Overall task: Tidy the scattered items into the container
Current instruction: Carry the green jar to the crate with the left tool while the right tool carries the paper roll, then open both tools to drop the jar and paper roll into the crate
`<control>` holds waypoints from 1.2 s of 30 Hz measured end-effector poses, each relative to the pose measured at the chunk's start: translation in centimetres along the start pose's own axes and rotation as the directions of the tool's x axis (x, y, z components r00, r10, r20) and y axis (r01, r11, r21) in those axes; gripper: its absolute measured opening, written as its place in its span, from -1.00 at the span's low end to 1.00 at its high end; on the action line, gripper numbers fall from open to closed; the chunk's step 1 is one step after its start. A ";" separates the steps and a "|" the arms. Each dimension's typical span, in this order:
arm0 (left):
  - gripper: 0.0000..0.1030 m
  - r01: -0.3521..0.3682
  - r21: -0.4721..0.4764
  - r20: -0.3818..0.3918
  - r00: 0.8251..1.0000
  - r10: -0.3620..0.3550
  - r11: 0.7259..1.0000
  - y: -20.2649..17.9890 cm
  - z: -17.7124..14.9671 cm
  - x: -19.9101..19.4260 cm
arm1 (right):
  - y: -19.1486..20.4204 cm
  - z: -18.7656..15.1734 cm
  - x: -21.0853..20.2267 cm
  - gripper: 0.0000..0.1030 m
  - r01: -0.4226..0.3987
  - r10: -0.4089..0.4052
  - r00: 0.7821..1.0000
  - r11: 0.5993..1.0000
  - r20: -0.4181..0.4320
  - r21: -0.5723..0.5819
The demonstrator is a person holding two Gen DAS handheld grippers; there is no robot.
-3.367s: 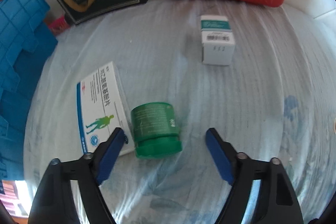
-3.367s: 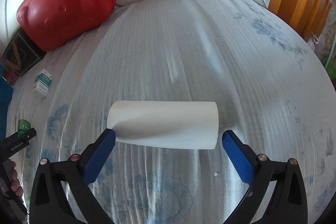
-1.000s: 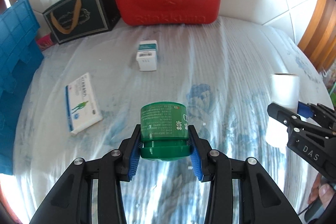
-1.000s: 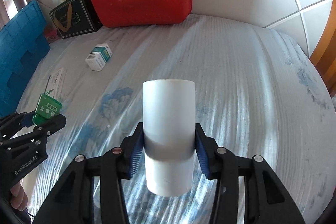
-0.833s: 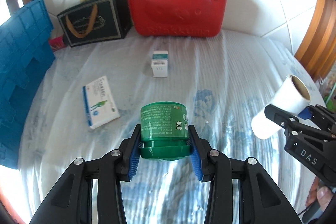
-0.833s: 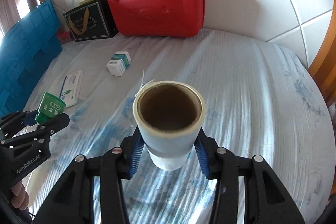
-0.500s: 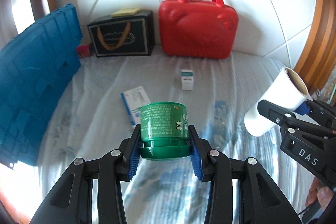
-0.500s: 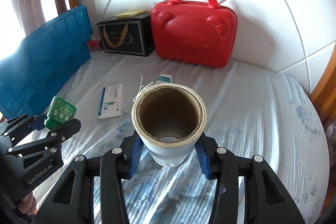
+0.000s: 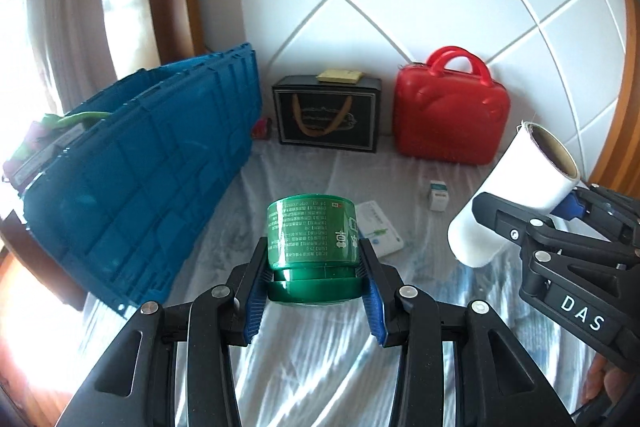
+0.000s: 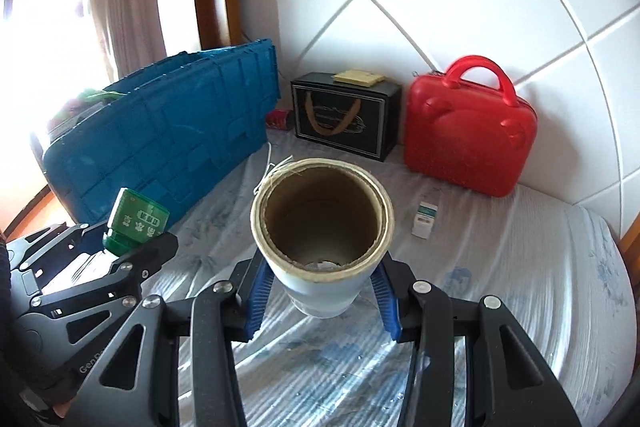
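My left gripper is shut on a green jar, cap end toward the camera, held above the bed. Seen from the right wrist view, that jar is at the lower left. The right gripper is shut on a white roll with a cardboard core, its hollow end facing the camera; the left wrist view has the roll at the right. The blue crate stands at the left, some items inside. A flat white box and a small white-green box lie on the bed.
A red bear-shaped case and a black gift box stand against the tiled wall at the back. A small red item lies between crate and gift box. Window and wooden frame are behind the crate. The patterned sheet spreads right.
Both grippers have risen and drawn back from the bed with their loads. The crate's top, the wall and the window have come into view; the boxes look smaller and farther.
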State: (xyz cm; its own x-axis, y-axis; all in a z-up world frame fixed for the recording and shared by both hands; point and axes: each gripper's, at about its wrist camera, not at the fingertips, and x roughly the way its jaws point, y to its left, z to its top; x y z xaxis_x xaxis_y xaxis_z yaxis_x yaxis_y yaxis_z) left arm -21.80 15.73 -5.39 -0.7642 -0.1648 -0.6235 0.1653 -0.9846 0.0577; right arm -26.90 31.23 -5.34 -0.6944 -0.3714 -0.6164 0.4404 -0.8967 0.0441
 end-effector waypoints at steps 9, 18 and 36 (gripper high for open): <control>-0.22 -0.106 -0.072 0.117 0.987 0.114 0.992 6.8 3.2 -4.5 | 6.3 4.7 -1.8 -0.12 -0.086 0.095 0.991 0.991 0.089 -0.100; -0.22 -0.176 -0.109 0.206 0.959 0.195 0.978 18.2 8.3 -4.7 | 15.4 11.8 -0.6 -0.12 -0.130 0.162 0.967 0.978 0.195 -0.165; -0.22 -0.188 -0.126 0.088 0.976 0.200 0.974 34.6 11.6 6.7 | 33.0 20.7 15.6 -0.12 -0.199 0.214 0.975 0.961 0.061 -0.194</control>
State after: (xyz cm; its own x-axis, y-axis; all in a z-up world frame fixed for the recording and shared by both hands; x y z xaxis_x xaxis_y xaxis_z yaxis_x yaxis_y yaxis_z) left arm -28.40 -20.16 1.49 -0.7676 -0.3625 -0.5285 0.3829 -0.9207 0.0754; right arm -34.94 -9.17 2.73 -0.6174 -0.5689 -0.5433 0.6715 -0.7409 0.0128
